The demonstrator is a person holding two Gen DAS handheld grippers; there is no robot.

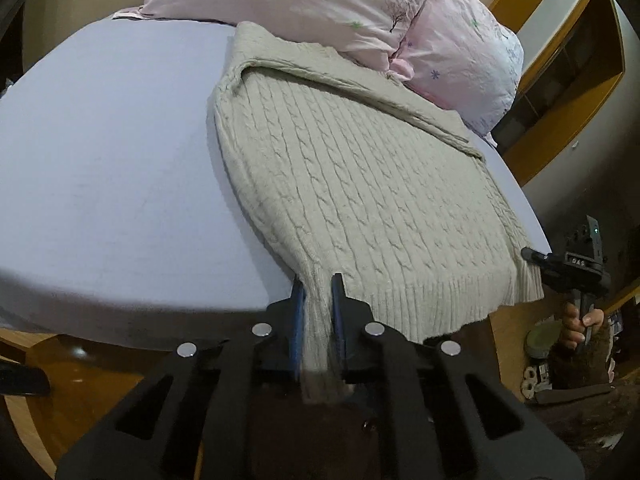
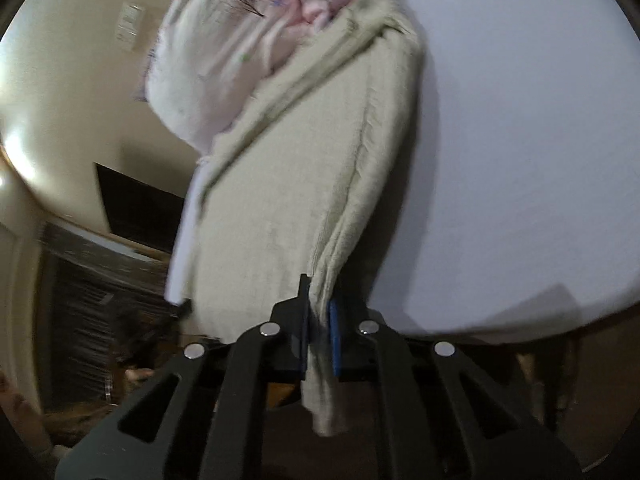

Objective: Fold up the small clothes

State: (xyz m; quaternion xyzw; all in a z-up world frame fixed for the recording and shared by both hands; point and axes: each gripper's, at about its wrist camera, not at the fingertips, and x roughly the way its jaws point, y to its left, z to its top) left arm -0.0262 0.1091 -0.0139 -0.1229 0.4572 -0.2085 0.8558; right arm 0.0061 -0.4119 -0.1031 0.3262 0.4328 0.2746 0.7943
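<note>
A cream cable-knit sweater (image 1: pixel 352 184) lies on the lavender bed sheet (image 1: pixel 112 168), its ribbed hem toward me. My left gripper (image 1: pixel 318 284) is shut on the hem's left corner, and cloth hangs down between its blue pads (image 1: pixel 338 308). In the right wrist view my right gripper (image 2: pixel 318 300) is shut on the sweater's (image 2: pixel 280 200) other hem corner, lifting the edge off the sheet (image 2: pixel 520 160). The right gripper also shows in the left wrist view (image 1: pixel 568 264), held by a hand at the bed's right edge.
Two pink floral pillows (image 1: pixel 360 4) lie at the head of the bed, touching the sweater's far end. The pillows (image 2: pixel 224 60) also show in the right wrist view. A wooden shelf unit (image 1: pixel 568 80) stands to the right. Wooden floor (image 1: pixel 80 380) lies below the bed's near edge.
</note>
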